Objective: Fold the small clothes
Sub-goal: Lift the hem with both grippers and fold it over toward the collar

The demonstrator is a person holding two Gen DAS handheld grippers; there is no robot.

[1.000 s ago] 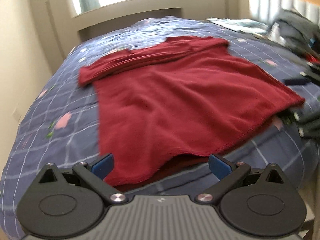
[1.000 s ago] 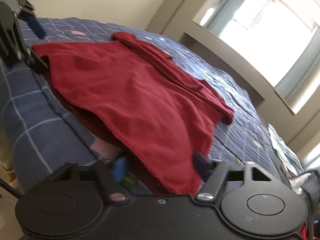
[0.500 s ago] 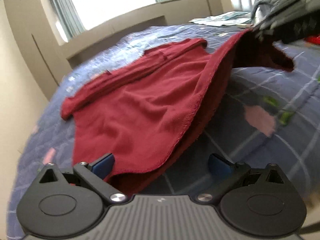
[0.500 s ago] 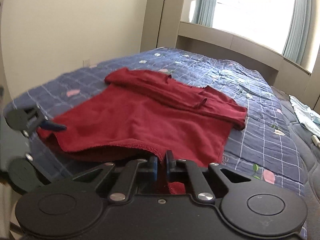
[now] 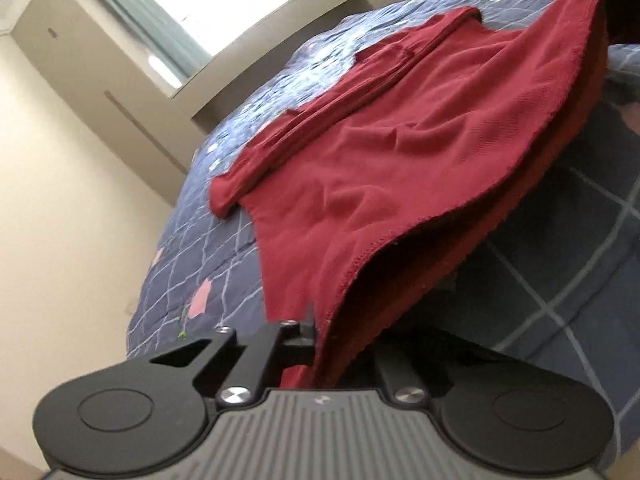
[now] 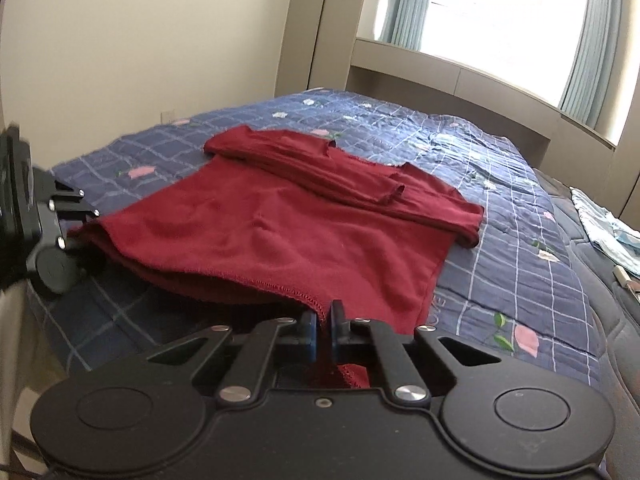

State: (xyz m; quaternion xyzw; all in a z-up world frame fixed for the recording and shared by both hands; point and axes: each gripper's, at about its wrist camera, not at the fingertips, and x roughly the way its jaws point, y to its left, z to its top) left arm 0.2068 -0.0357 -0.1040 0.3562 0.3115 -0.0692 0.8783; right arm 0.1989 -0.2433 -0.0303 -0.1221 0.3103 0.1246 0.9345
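A dark red shirt [image 5: 400, 152] [image 6: 300, 232] lies on the blue checked quilt [image 6: 500, 208], its sleeves folded across the top. My left gripper [image 5: 320, 332] has its jaws closing tight on the shirt's near hem corner, and the cloth drapes over one finger. The right wrist view shows this gripper [image 6: 86, 220] at the hem's left corner. My right gripper [image 6: 324, 320] is shut on the hem's other corner, with red cloth bunched behind its blue pads [image 6: 310, 330]. Between the two grips the hem hangs slightly above the quilt.
The quilt [image 5: 208, 264] ends at the bed's near edge just under both grippers. A pale wall and a window ledge [image 6: 460, 76] stand beyond the bed. A light blue cloth [image 6: 604, 232] and a small white item [image 6: 622, 274] lie at the far right.
Both grippers went from open to shut on the shirt's hem corners. The right one rose, lifting the hem off the quilt. The left one rolled and dropped lower.
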